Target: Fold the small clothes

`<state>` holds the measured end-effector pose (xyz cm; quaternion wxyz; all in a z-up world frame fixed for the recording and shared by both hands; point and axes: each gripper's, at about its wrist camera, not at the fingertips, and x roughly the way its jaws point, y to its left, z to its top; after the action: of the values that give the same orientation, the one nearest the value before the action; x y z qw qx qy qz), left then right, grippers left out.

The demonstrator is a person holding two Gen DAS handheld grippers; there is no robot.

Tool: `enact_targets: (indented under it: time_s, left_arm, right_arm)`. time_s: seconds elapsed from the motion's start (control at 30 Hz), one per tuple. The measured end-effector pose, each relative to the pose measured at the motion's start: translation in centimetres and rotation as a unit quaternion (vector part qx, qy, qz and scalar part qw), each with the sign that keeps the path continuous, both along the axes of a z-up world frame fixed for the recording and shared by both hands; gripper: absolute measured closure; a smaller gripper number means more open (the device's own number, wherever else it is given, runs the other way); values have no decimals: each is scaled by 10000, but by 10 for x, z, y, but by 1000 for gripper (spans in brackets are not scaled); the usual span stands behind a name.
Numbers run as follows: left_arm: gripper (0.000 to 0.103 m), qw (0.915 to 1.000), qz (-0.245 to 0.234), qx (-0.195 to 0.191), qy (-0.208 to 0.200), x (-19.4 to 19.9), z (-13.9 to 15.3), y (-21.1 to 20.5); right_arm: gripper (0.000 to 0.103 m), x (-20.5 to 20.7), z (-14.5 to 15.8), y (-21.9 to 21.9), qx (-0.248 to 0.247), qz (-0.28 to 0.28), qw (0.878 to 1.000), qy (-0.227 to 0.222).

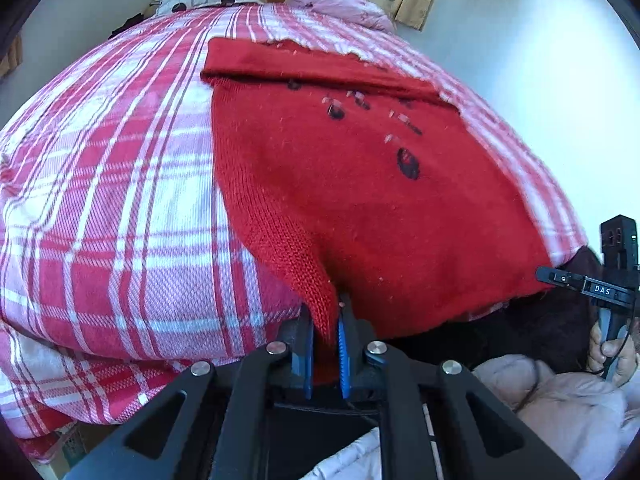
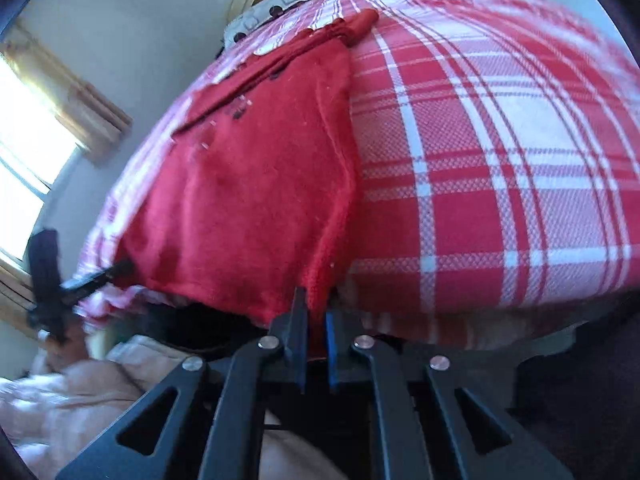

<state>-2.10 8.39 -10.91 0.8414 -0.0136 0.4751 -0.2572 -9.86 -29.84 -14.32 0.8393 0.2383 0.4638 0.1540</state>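
**Red sweater: both near corners pinched, fold barely started**

Left wrist view first. The left claw (image 1: 326, 344) is clamped on the near-left corner of the red knit sweater (image 1: 360, 184), with the cloth bunched up between the blue pads at about 6 o'clock. The rest of the sweater lies spread over the red-and-white plaid bedspread (image 1: 112, 184), running up toward 12. At the far end, around 12 to 1 o'clock, a strip looks already turned over on itself, could be a sleeve or the top edge, can't say which. Dark little motifs sit on the front around 1 o'clock. Out at 3 o'clock you can see the right claw (image 1: 550, 274) nipping the other near corner.

Right wrist view, a bit blurry. The right claw (image 2: 316, 312) is closed on the sweater's (image 2: 248, 200) near-right corner at 6 o'clock. The garment stretches toward 11 over the plaid bedspread (image 2: 500, 160). The left claw (image 2: 120, 270) shows at 9 o'clock, on the opposite corner.

My read: sweater's laid out, maybe one part tucked in, and both bottom corners are gripped. The main fold, bringing the hem up toward the far end, looks not done yet, plus whatever tidying comes after.
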Motion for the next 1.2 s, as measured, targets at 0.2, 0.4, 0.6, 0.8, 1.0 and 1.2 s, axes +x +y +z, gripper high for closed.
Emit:
enact_targets:
  time_s: [0.2, 0.4, 0.6, 0.8, 1.0, 1.2]
  left_arm:
    - [94, 9990, 131, -366, -201, 22, 47, 7]
    - [94, 9970, 589, -423, -255, 101, 70, 7]
    - [91, 9932, 1067, -285, 375, 212, 37, 7]
    - [91, 9921, 709, -471, 919, 247, 26, 18]
    - [90, 9936, 337, -861, 644, 241, 48, 37]
    - [89, 9818, 220, -1368, 1301, 260, 43, 41]
  right_arm:
    - [92, 24, 56, -10, 1229, 378, 9909, -401]
    - [92, 106, 83, -27, 1806, 155, 9818, -569]
    - [89, 186, 38, -50, 2016, -602, 9770, -338]
    - [24, 205, 9, -66, 2023, -1140, 9724, -224]
    - [19, 189, 29, -81, 1894, -1310, 9687, -929]
    - [19, 170, 58, -47, 739, -833, 9836, -1420]
